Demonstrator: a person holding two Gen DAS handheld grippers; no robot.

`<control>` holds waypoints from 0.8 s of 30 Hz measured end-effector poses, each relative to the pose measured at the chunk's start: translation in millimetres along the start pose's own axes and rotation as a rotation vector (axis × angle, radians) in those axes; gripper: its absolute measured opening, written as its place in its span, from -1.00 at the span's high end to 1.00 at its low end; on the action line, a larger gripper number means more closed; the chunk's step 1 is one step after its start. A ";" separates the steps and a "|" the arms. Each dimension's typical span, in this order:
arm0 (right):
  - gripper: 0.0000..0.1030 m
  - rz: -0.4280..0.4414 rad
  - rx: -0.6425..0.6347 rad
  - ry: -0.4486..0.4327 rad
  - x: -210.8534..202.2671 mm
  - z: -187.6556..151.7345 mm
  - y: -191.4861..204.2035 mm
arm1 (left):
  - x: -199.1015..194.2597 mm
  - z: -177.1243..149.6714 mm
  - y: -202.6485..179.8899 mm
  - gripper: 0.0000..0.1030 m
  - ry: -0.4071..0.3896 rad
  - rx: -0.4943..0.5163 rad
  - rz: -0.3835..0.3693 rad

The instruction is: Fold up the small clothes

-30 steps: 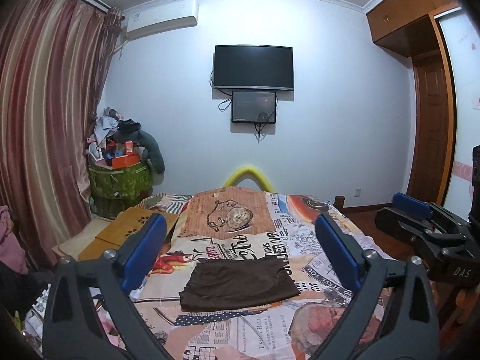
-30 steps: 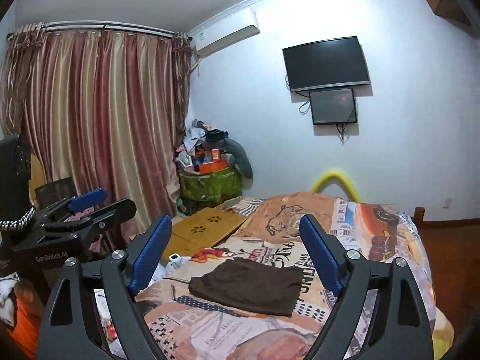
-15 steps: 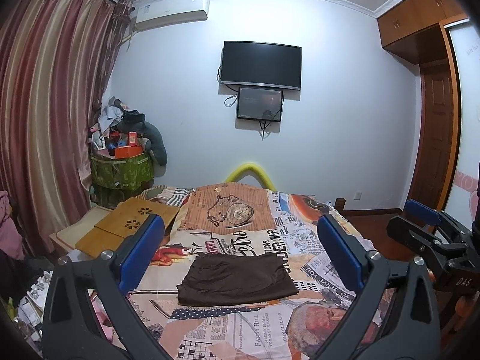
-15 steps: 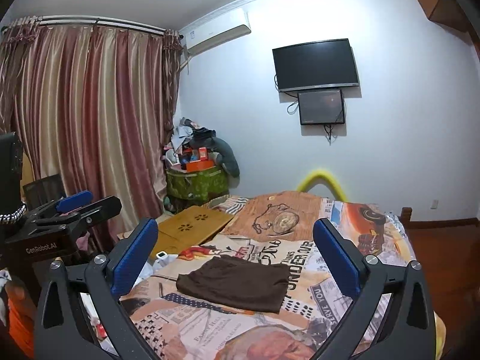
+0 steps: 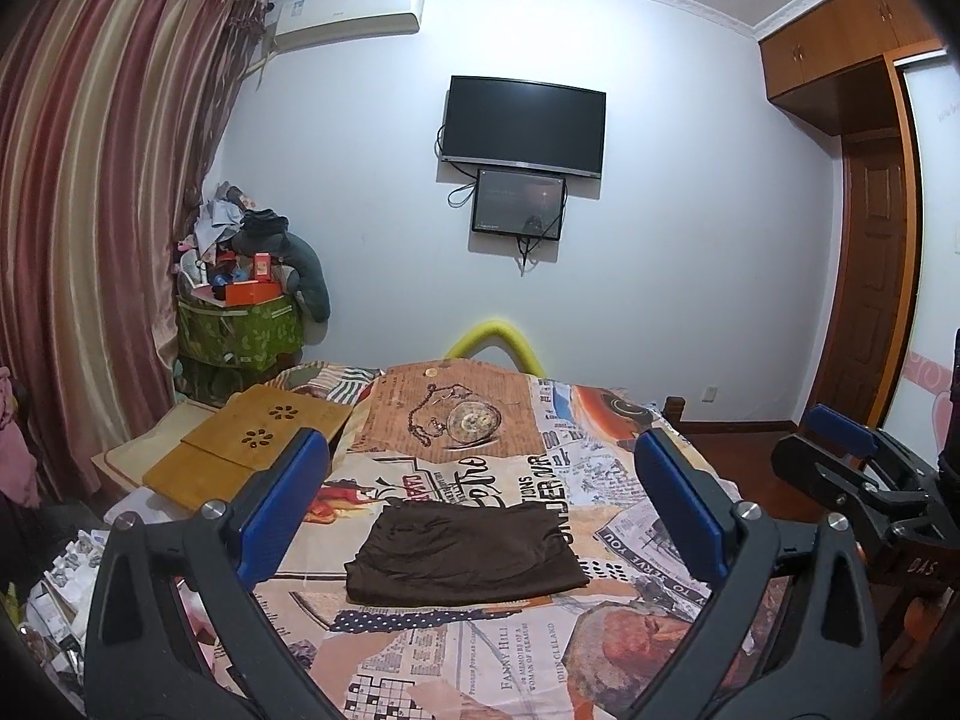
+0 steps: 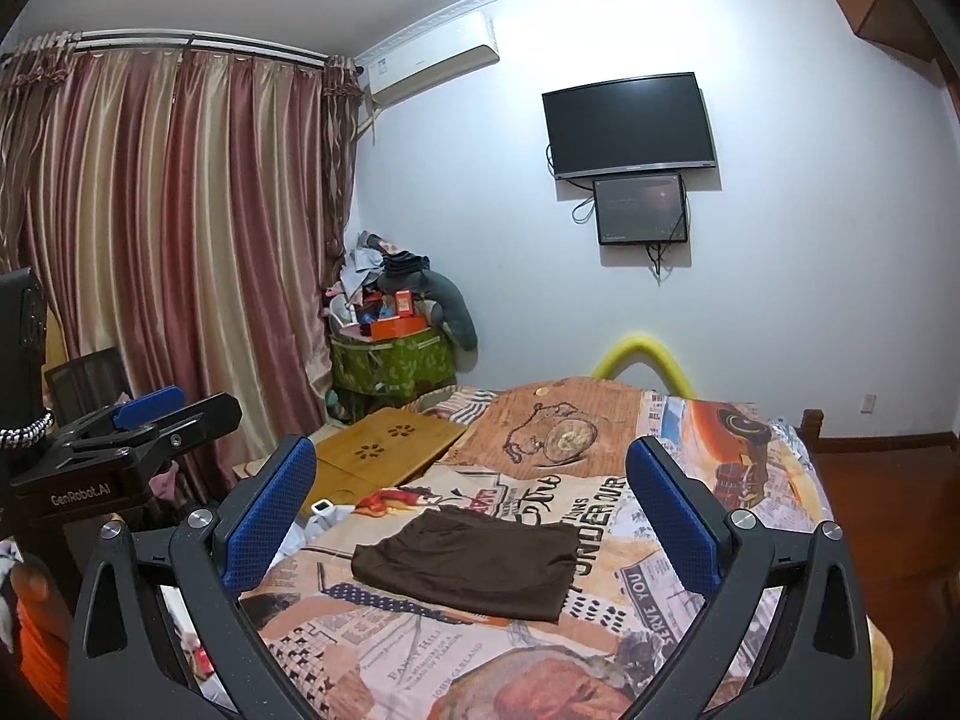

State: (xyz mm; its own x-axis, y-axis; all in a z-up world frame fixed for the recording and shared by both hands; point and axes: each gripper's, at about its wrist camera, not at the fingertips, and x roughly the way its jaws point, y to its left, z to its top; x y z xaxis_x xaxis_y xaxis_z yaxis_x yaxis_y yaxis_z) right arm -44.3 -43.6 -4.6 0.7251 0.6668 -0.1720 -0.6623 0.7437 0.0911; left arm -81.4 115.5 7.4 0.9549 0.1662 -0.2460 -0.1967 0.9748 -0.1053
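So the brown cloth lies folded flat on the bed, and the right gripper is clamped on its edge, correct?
Not quite. The brown cloth does lie folded flat on the bed, but the right gripper is open and holds nothing, as the right wrist view shows.

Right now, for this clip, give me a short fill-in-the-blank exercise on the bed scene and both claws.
1. The folded garment on the bed is ____ in colour.
2. Both the left claw and the right claw are ____.
3. Neither claw holds ____.
4. The wooden lap desk lies to the garment's ____ in both views.

Missing words: brown; open; anything; left
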 end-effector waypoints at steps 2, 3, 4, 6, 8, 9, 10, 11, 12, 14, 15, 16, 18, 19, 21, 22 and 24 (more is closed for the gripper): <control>-0.99 -0.002 0.002 0.001 -0.5 0.3 -1.3 | -0.5 0.6 -1.0 -0.99 -0.003 0.004 0.000; -0.99 -0.002 0.003 0.002 -0.3 -0.4 -1.8 | -0.8 0.6 -1.5 -0.99 -0.004 0.006 -0.001; -0.99 -0.003 0.004 0.002 -0.1 -0.5 -2.2 | -1.1 0.5 -2.1 -0.99 -0.005 0.007 -0.001; -0.99 -0.004 0.006 0.004 0.2 -0.3 -3.8 | -1.5 0.5 -2.7 -0.99 -0.005 0.007 -0.004; -0.99 -0.007 0.006 0.005 -0.1 -0.3 -4.1 | -1.1 0.1 -3.8 -0.99 -0.004 0.005 -0.006; -0.99 -0.009 0.006 0.006 -0.3 -0.1 -4.2 | -0.7 0.2 -4.2 -0.99 -0.003 0.006 -0.007; -0.99 -0.010 0.006 0.006 0.5 0.2 -3.5 | -0.3 0.4 -4.4 -0.99 -0.001 0.007 -0.008; -0.99 -0.012 0.008 0.006 0.1 0.7 -4.0 | 0.3 0.2 -5.1 -0.99 0.000 0.009 -0.008; -0.99 -0.011 0.009 0.006 0.1 1.1 -4.2 | 0.6 0.3 -5.2 -0.99 0.001 0.011 -0.007; -0.99 -0.013 0.009 0.005 -0.3 1.2 -4.3 | 1.1 0.2 -5.4 -0.99 0.003 0.011 -0.009; -0.99 -0.015 0.009 0.004 -0.4 1.1 -4.4 | 1.3 0.1 -5.6 -0.99 0.004 0.012 -0.011; -0.99 -0.015 0.010 0.004 -0.8 1.1 -5.0 | 1.5 0.0 -5.7 -1.00 0.005 0.012 -0.012; -0.99 -0.016 0.009 0.005 -1.3 1.3 -5.1 | 2.0 0.0 -5.9 -0.99 0.006 0.013 -0.012; -0.99 -0.017 0.009 0.005 -1.1 0.8 -4.6 | 2.4 -0.1 -5.8 -0.99 0.008 0.012 -0.014; -0.99 -0.016 0.008 0.005 -1.2 1.3 -4.4 | 3.1 0.3 -5.1 -1.00 0.011 0.011 -0.020; -0.99 -0.017 0.009 0.005 -1.0 0.8 -4.4 | 3.6 0.5 -5.0 -1.00 0.014 0.010 -0.024; -0.99 -0.017 0.009 0.006 -1.0 0.8 -4.4 | 4.7 0.7 -4.8 -0.99 0.018 0.012 -0.032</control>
State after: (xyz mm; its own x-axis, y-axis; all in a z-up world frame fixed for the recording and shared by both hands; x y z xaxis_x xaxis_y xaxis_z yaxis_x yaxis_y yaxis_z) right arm -42.0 -47.5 -4.1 0.7348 0.6542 -0.1791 -0.6485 0.7550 0.0973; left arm -75.8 111.7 7.5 0.9566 0.1324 -0.2597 -0.1636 0.9812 -0.1021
